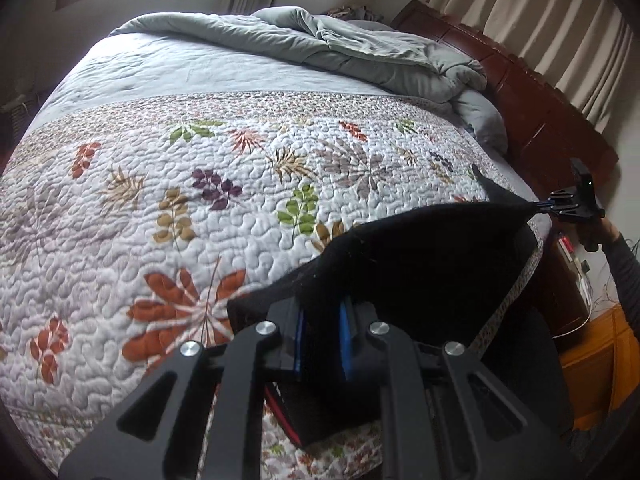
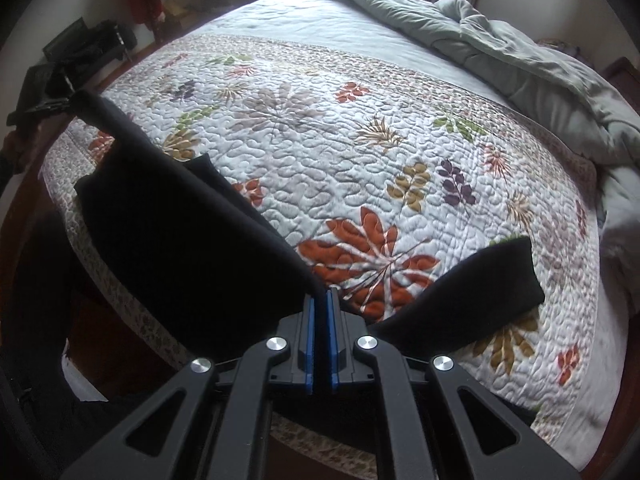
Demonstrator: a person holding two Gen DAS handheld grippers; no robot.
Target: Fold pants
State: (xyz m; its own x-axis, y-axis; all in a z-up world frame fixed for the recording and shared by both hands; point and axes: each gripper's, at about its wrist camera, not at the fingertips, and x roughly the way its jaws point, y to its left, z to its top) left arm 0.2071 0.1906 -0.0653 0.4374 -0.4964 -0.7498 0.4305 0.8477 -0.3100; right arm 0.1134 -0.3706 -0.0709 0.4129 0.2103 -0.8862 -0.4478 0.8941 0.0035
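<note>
Black pants (image 1: 420, 264) hang stretched between my two grippers above the near edge of the bed. My left gripper (image 1: 322, 308) is shut on one end of the cloth. My right gripper (image 2: 322, 300) is shut on the other end; it also shows far right in the left wrist view (image 1: 560, 206). In the right wrist view the pants (image 2: 180, 220) run left toward the left gripper (image 2: 52, 104), and a loose part (image 2: 472, 284) lies on the quilt at the right.
The bed carries a white leaf-patterned quilt (image 1: 200, 200). A rumpled grey duvet (image 1: 340, 48) lies at the head end by the dark wooden headboard (image 1: 540, 100). An orange wooden bedside stand (image 1: 600, 360) is at the right. Dark objects (image 2: 88, 48) sit on the floor beyond the bed.
</note>
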